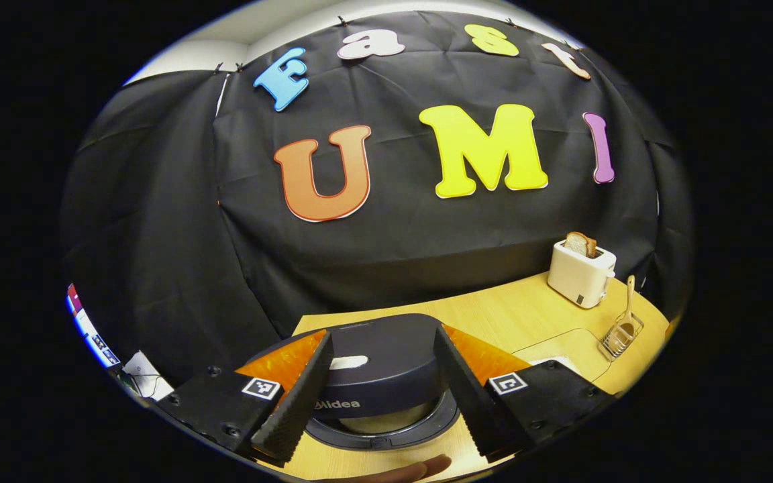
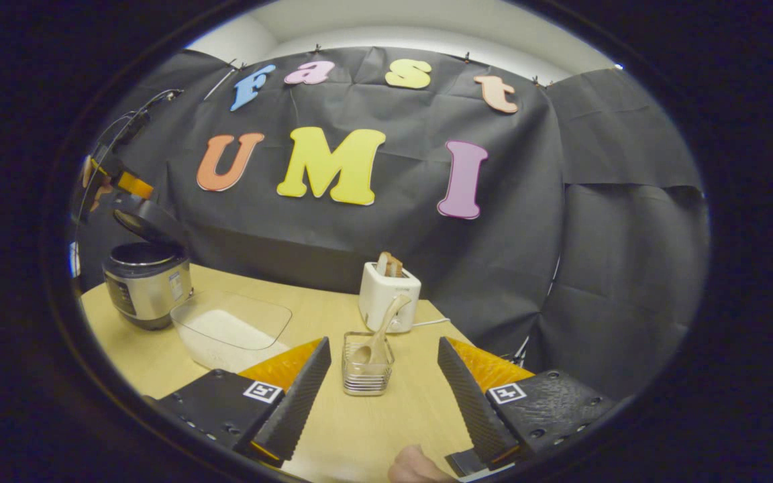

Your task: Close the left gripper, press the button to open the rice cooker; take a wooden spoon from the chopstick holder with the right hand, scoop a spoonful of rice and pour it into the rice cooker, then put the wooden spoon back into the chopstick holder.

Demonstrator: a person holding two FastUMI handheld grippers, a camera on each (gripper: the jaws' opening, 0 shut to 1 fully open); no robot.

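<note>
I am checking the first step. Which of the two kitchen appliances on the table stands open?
The round steel rice cooker: its dark lid is raised. The white toaster merely holds bread.

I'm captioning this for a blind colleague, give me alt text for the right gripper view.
An open right gripper points at a wire chopstick holder holding a wooden spoon on a light wooden table. Behind it stands a white toaster with bread; at left are a clear tray of white rice and a silver rice cooker, lid raised.
</note>
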